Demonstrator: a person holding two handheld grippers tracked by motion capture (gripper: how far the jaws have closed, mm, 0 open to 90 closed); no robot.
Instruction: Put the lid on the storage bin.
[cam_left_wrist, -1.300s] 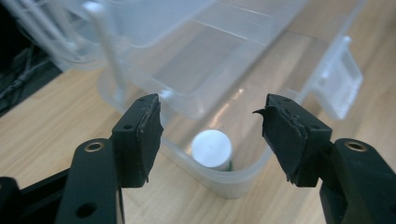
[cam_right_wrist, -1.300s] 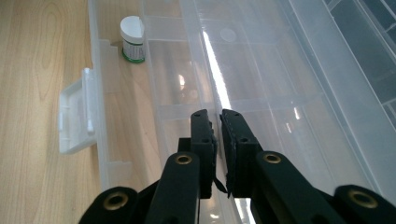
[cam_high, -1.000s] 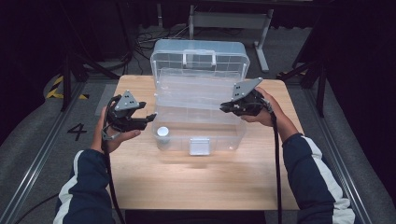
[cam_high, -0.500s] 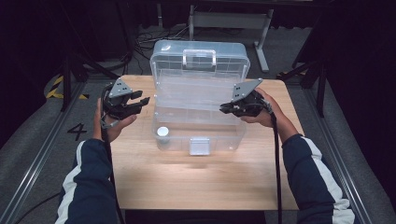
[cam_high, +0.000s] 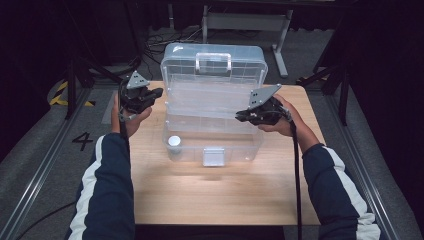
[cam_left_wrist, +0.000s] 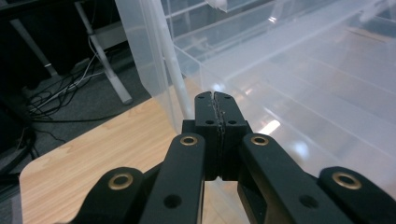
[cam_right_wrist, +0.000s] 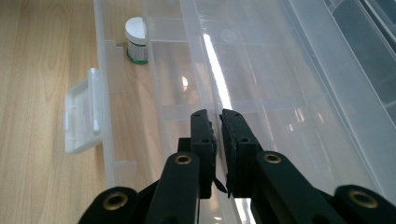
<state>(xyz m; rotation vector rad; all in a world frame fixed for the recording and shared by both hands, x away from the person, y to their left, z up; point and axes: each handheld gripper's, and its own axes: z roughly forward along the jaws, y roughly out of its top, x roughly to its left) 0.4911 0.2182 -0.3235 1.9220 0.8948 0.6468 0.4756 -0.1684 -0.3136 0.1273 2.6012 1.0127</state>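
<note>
High view has the box (cam_high: 212, 107) lid up, my right gripper (cam_high: 243, 115) pinching the inner tray (cam_high: 210, 97) rim, my left gripper (cam_high: 156, 93) just clenched empty beside it; tray not yet lifted out

Lit brightly from overhead on the table (cam_high: 220, 195), dark all around. Glared white along the clear box (cam_right_wrist: 219, 88). Blurred softly in the high view.

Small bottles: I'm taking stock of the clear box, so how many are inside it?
1. A white-capped small bottle stands in the near left corner of the clear box, also seen in the right gripper view. The glossy tray could hide more.
</note>
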